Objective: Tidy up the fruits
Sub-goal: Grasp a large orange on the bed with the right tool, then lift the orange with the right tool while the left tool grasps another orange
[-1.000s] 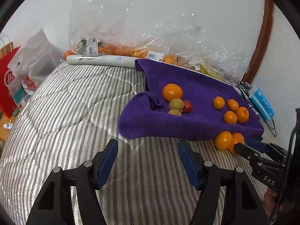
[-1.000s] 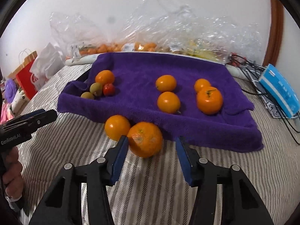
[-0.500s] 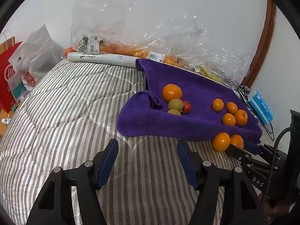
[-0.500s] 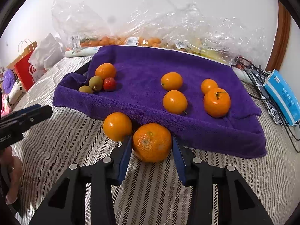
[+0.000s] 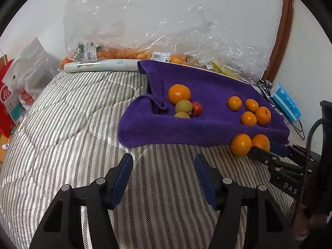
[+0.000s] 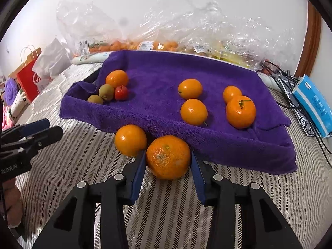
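My right gripper (image 6: 168, 159) is shut on a large rough-skinned orange (image 6: 168, 157) on the striped bedspread, just in front of the purple towel (image 6: 166, 116). A smaller smooth orange (image 6: 130, 140) lies to its left, touching it. On the towel lie several oranges at the right (image 6: 240, 111) and an orange (image 6: 116, 78), two green fruits (image 6: 106, 92) and a small red fruit (image 6: 121, 92) at the left. My left gripper (image 5: 164, 166) is open and empty over the bedspread, in front of the towel's left corner (image 5: 137, 132). The held orange (image 5: 261, 142) also shows there.
Clear plastic bags of fruit (image 6: 166, 43) lie along the wall behind the towel. A blue box (image 6: 313, 105) and black cables (image 6: 286, 78) are at the right. A red paper bag (image 5: 6, 95) and white bags stand at the left bed edge.
My right gripper moved forward around the large orange and closed on it. My left gripper stayed open and shifted only slightly.
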Tool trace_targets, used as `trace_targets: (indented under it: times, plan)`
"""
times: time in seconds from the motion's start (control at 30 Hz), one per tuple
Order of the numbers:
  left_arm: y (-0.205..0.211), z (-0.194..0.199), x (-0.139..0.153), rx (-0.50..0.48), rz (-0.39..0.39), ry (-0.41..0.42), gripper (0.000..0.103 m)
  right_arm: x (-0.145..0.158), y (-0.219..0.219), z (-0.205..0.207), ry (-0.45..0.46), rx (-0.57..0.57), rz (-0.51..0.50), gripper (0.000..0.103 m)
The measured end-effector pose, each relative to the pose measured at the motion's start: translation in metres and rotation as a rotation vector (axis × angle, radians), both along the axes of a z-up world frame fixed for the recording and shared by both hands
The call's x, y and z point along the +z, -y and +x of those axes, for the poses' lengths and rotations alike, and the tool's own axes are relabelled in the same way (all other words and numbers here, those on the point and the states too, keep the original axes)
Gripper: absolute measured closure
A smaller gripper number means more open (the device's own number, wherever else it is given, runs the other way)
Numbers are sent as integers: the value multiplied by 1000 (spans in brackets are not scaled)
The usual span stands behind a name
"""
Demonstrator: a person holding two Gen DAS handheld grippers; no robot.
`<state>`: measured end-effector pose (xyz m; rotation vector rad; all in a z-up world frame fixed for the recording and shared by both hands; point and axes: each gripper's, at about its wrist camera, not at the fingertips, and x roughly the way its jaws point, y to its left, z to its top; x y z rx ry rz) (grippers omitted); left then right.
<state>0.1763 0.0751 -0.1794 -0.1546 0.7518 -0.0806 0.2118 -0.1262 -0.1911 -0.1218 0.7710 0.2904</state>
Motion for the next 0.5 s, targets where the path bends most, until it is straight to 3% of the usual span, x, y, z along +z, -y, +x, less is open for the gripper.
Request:
trace_targets:
  times: [0.5]
  plan:
    - [4, -4, 4, -28, -3, 20, 43, 4, 24, -24, 35, -6, 19, 61]
